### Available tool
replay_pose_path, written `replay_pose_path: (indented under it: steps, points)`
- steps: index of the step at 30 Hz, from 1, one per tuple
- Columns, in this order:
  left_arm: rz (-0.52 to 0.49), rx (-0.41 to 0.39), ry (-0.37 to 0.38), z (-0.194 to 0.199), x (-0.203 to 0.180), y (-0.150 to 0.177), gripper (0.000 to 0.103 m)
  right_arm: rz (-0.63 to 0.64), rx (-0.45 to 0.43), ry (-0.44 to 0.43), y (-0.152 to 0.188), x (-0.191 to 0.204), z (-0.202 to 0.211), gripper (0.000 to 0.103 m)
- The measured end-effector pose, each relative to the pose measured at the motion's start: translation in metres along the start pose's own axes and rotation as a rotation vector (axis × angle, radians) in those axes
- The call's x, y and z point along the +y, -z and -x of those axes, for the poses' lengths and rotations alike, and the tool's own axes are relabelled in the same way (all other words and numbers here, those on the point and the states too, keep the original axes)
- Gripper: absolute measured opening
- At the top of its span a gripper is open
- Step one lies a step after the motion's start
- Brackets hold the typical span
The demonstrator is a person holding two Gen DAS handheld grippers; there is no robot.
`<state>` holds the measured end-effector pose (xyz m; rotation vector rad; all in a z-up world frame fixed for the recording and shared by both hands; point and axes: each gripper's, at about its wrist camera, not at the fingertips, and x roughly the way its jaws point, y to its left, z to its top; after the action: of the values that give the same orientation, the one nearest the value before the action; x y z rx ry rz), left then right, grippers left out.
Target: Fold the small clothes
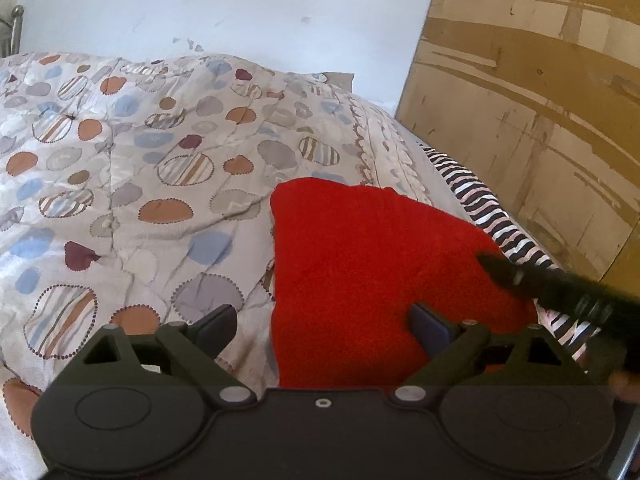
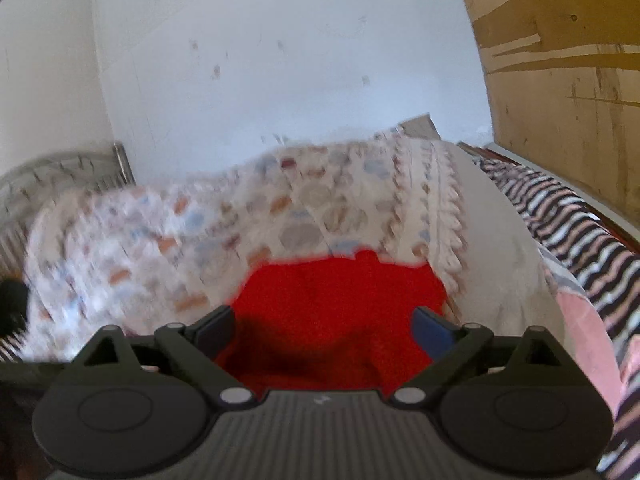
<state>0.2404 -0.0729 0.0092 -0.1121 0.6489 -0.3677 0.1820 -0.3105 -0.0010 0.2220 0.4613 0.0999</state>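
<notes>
White plaster wall (image 1: 240,8) with scuff marks closes off the far side of the scene, with a bed below it. From the left wrist view, left to right: a crumpled beige quilt printed with blue, orange and striped spots (image 1: 120,168) covers the bed from 9 o'clock through 12 o'clock. The left gripper (image 1: 324,320) sits low at 6 o'clock, fingers spread wide and holding nothing; its left finger is over the quilt, its right finger over the garment. The red fleecy garment (image 1: 360,264) lies on the quilt right of centre, roughly a flat rectangular pad with a straight left edge. At 3 o'clock the black tip of the right gripper (image 1: 500,270) reaches in over the garment's right edge; contact cannot be confirmed. Beyond it runs a black-and-white striped sheet (image 1: 472,188), then a brown wooden panel (image 1: 540,100) at 2 o'clock.

In the right wrist view, which is motion-blurred, the right gripper's fingers stand wide apart and empty, with the garment between and ahead of them.

Assessment: the garment appears already reduced to a compact shape, so at least one fold is judged complete. Whether a further fold or smoothing is due cannot be settled. No other garments are visible.
</notes>
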Motion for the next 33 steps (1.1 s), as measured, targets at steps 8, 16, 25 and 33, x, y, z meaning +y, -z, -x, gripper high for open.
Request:
replay_pose_path:
  steps: [8,16,25,33]
  points:
    - [0.010,0.018,0.039,-0.003,0.007,0.020,0.095,-0.012,0.059,0.057,0.048,-0.005,0.000,0.099]
    - [0.001,0.018,0.034,-0.004,0.008,0.020,0.096,-0.098,0.015,0.049,0.052,-0.017,0.009,0.101]
    - [0.001,0.016,0.034,-0.003,0.009,0.020,0.096,-0.112,-0.106,0.026,0.019,-0.012,0.024,0.103]
    - [0.006,0.014,0.044,0.000,0.018,0.024,0.096,-0.038,0.045,0.076,0.042,0.003,-0.012,0.103]
